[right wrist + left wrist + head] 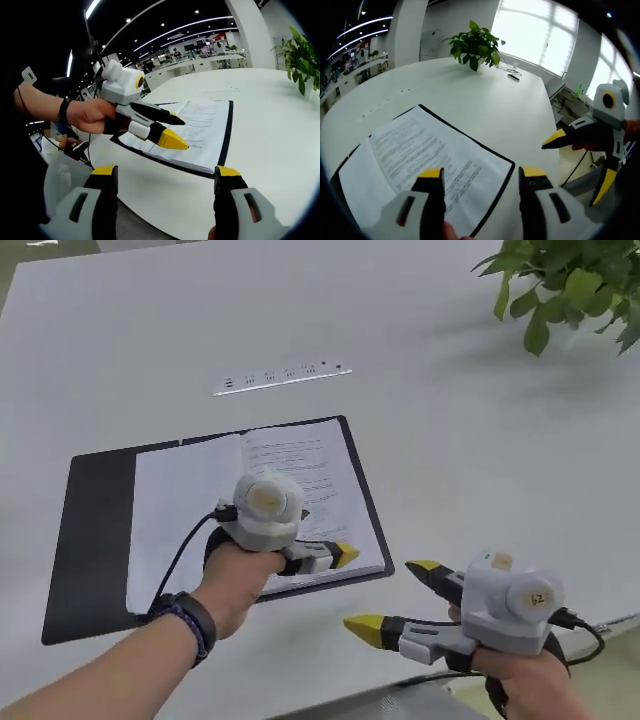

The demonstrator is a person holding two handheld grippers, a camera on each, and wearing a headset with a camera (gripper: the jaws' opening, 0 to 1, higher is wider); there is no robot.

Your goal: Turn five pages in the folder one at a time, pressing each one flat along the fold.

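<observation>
Office surroundings are recorded: bright windows in the left gripper view and rows of ceiling lights over distant desks in the right gripper view. A broad white worktop point(460, 450) is seen carrying the folder point(95, 540), which lies open and flat towards the near left. Its black inner cover is exposed on the left, a blank white sheet point(180, 510) beside it, and a printed page point(305, 475) on the right.

The left claw point(482, 174) is held over the lower right corner of the printed page, jaws apart, nothing gripped. Contact between its yellow tips and the paper cannot be determined. The holding hand point(235, 575) is placed over the near edge of the pages, and a black cable point(185, 550) from that gripper is draped across the blank sheet. A dark wristband point(190, 620) is worn on that arm.

The right claw point(393, 596) is held off the folder, just right of its near right corner and close to the worktop's near edge, jaws wide apart and empty.

A recessed socket strip point(280, 378) is set into the worktop just beyond the folder's far edge. A leafy plant point(570, 285) is noted at the far right, well apart from the folder.
</observation>
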